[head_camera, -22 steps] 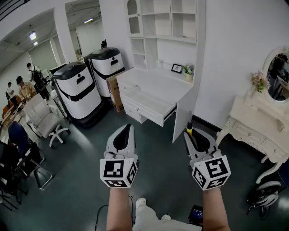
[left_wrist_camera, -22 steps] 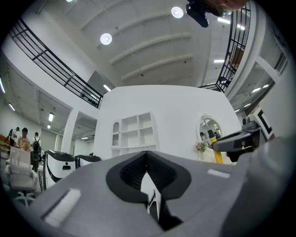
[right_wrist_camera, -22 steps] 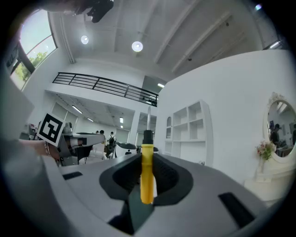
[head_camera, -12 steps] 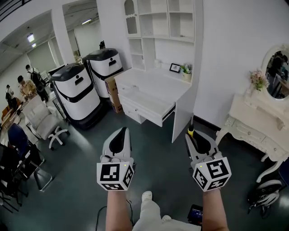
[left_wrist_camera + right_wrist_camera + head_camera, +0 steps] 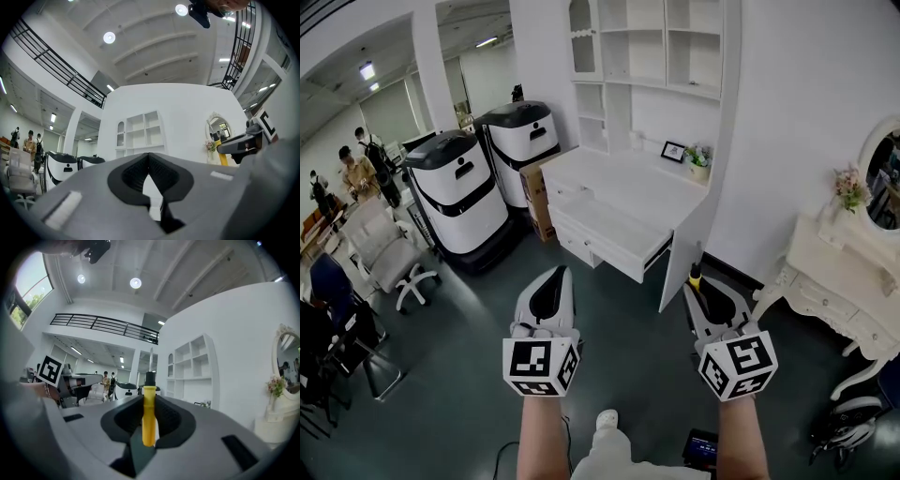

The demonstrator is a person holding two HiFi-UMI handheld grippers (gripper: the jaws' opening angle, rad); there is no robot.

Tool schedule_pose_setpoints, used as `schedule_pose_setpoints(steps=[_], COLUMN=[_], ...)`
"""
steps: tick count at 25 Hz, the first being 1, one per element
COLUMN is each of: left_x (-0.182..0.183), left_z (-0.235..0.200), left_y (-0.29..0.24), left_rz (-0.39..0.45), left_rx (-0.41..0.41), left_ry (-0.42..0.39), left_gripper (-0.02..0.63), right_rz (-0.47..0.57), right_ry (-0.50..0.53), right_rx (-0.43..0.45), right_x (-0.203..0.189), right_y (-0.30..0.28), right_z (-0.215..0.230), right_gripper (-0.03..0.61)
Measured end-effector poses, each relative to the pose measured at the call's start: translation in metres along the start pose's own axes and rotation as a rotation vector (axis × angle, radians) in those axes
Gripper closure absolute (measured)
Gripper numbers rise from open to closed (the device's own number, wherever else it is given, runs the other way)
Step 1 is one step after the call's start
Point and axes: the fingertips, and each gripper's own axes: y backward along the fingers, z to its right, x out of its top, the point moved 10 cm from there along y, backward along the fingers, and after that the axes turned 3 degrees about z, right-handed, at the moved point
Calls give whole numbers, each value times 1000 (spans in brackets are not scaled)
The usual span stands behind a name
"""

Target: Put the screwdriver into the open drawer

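Dark grey-green floor [image 5: 441,375] filled the lower half of the head view, with a white desk [image 5: 628,178] set against a plain white wall at upper centre. Its drawer [image 5: 609,225], a shallow white box, stood pulled out at the desk's front, well apart from both tools. Open white shelves [image 5: 649,42] rose above the desktop, and two rounded, glossy white-and-black machines [image 5: 467,192] stood to the desk's left. At right, a cream dressing table [image 5: 830,272] with curved legs carried an oval mirror [image 5: 885,173].

Only the head view showed the drawer and both tools together. The left gripper [image 5: 554,274] was at lower centre-left and the right gripper [image 5: 697,284] at lower right, each a smooth grey plastic shell held over the floor, short of the desk.

The left gripper view alone showed that tool's ribbed black pads [image 5: 136,173] pressed together at their tips, with nothing between them.

The right gripper view alone showed the screwdriver [image 5: 148,420] in full. Its smooth yellow cylindrical handle was pinched between the right tool's ribbed black jaws and ran out lengthwise past their tips. A black collar sat beyond the handle, then a thin bare metal shaft. In the head view only the yellow end and the dark collar showed past the jaw tips.
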Motion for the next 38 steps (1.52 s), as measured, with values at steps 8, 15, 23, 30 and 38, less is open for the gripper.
schedule_pose_setpoints(steps=[8,15,23,30,38], left_x=[-23,-49,-66,-82,-92], left_z=[-49,-99,-150,-160,-174], left_y=[-73,-131,-171,-175,-187], left_rz=[3,-5,-3,-27,-23], left_rx=[-21,-39,-58,-61,-31], left_ry=[18,29,50,45,37], left_gripper=[604,604,604,604,604], right_rz=[-6,-24,-20,-52,-59], right_ry=[1,-7,-3,-12,1], right_rx=[9,-6,-36,-27,8], right_x=[-4,-17,-20,-34,-42], right_y=[-87,-164,-224,-243,-271], right_z=[13,19,13,10,16], right_gripper=[500,500,500,500,500])
